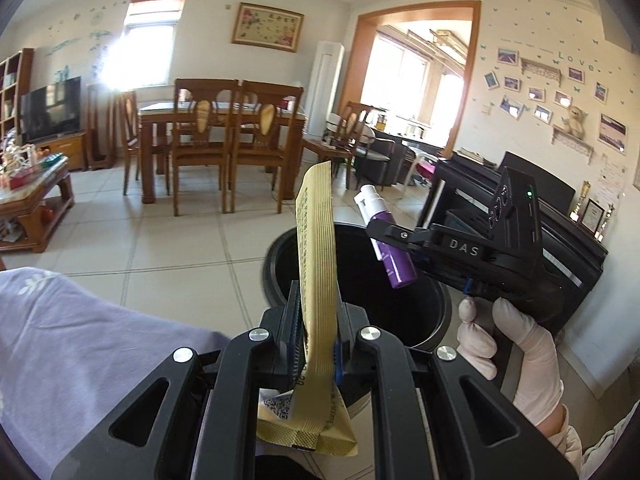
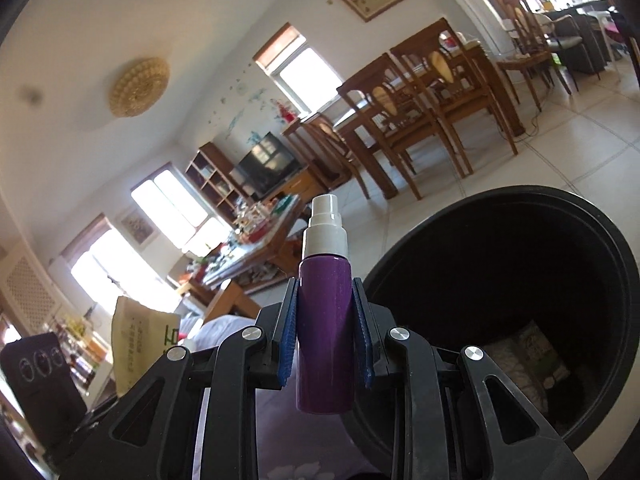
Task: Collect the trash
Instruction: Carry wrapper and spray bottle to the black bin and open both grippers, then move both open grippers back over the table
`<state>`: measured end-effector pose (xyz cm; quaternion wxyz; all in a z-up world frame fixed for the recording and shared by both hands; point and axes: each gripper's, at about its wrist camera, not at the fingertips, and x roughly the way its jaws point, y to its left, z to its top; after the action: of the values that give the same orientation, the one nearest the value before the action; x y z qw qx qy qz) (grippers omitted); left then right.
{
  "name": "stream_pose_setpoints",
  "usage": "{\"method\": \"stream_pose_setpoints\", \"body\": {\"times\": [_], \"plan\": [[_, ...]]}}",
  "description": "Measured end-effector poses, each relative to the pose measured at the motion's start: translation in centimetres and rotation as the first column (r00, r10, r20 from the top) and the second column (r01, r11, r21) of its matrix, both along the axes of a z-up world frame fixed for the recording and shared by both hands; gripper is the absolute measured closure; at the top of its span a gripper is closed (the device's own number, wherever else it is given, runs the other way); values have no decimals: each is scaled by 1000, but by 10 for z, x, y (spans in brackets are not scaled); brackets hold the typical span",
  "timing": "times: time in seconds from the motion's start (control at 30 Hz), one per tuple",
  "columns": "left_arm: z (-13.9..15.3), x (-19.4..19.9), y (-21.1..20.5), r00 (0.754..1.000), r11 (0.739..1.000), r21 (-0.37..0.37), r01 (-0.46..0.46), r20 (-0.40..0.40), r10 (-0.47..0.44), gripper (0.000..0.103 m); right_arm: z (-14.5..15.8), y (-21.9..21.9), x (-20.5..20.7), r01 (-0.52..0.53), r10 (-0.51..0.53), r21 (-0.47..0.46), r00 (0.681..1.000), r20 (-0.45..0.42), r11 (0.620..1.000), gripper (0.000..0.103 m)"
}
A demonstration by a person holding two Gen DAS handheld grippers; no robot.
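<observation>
Black plastic, round and deep, the open trash bin (image 1: 424,312) stands on the pale tiled floor and is my landmark here. My left gripper (image 1: 316,332) is clenched on a long, flat yellow paper sachet printed with dark text (image 1: 316,240); the blue pads pinch it low down, so its upper length stands up over the near rim of the bin while its crimped bottom end hangs behind the fingers, toward me. My right gripper (image 2: 329,328) is closed on a small purple plastic spray bottle with a white nozzle (image 2: 326,320), the blue pads (image 2: 289,332) pressing its sides around the middle of the body, nozzle pointing away from me. From the left wrist view, that bottle (image 1: 390,248) hangs tilted above the bin's mouth, nozzle up and base down over the dark opening, with my white-gloved right hand (image 1: 516,344) gripping the handle just beyond the bin's right rim. Inside the bin (image 2: 500,280), low against the wall, lies something pale with green print (image 2: 528,360), perhaps a crumpled wrapper, though the shadow is too deep to be sure. A lilac floral cloth (image 1: 80,340) lies to the left of the bin.
</observation>
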<state>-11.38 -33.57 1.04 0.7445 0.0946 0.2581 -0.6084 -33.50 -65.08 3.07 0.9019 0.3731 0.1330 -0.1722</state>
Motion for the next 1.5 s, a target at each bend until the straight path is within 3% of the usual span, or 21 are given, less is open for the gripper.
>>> {"method": "stream_pose_setpoints", "body": {"times": [0.6,0.73,1.1,1.17,1.23,1.3,1.5], "plan": [[-41,-13,-83,994,992,89,93,-66,-88,89,-45,-32,-32,173,-168,114,984,-53,978,77],[-54,-10,-93,993,988,121,93,-84,-83,89,-56,-38,-31,202,-190,138,977,-95,970,77],[-65,-7,-106,993,983,162,84,-99,-69,87,-65,-52,-26,224,-208,173,972,-105,959,77],[-65,-7,-107,993,983,168,79,-97,-64,83,-67,-53,-26,233,-216,183,971,-105,955,77],[-63,-8,-107,994,983,168,72,-88,-58,63,-65,-50,-27,237,-220,190,970,-103,953,72],[-61,-9,-105,997,985,162,54,-68,-43,44,-66,-49,-29,247,-231,196,968,-101,949,58],[-53,-17,-99,998,987,148,54,-29,-50,40,-61,-43,-25,259,-245,192,965,-94,947,49]]}}
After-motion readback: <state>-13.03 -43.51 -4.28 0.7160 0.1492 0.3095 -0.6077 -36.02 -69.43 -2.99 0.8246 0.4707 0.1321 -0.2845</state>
